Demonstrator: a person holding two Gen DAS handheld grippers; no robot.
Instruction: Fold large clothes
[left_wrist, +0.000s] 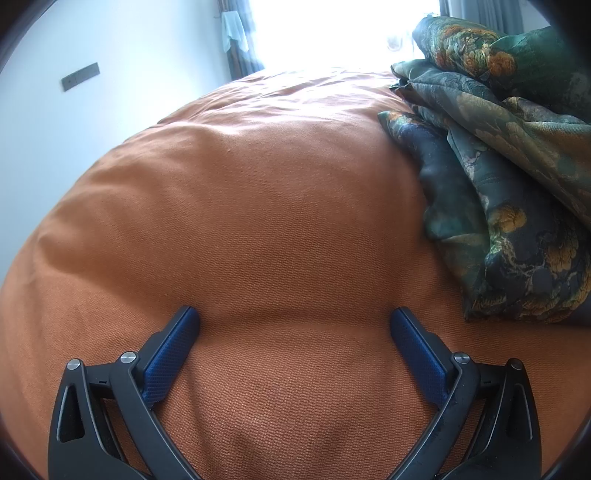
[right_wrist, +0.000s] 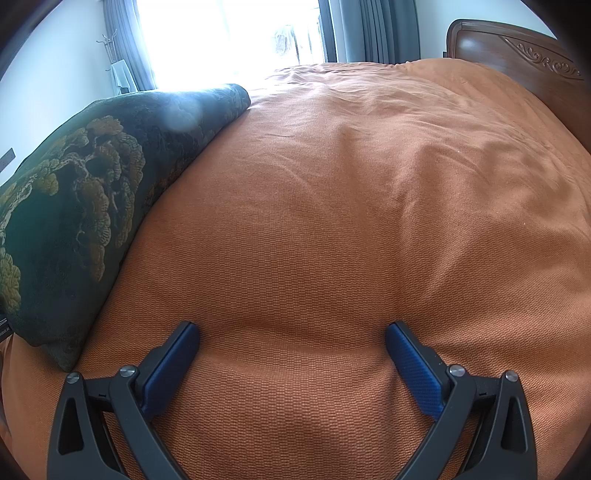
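Note:
A dark green garment (left_wrist: 509, 177) with a gold floral print lies crumpled in a heap on the orange bed cover (left_wrist: 258, 184), to the right of my left gripper. In the right wrist view the same garment (right_wrist: 74, 184) lies at the left on the orange cover (right_wrist: 351, 203). My left gripper (left_wrist: 295, 314) is open and empty, its blue-padded fingertips pressing into the cover and denting it. My right gripper (right_wrist: 293, 328) is open and empty too, also pressing into the cover, to the right of the garment.
A dark wooden headboard (right_wrist: 517, 55) stands at the far right. A bright window (right_wrist: 229, 37) with grey-blue curtains (right_wrist: 369, 29) is behind the bed. A white wall with a grey switch plate (left_wrist: 80, 76) is at the left.

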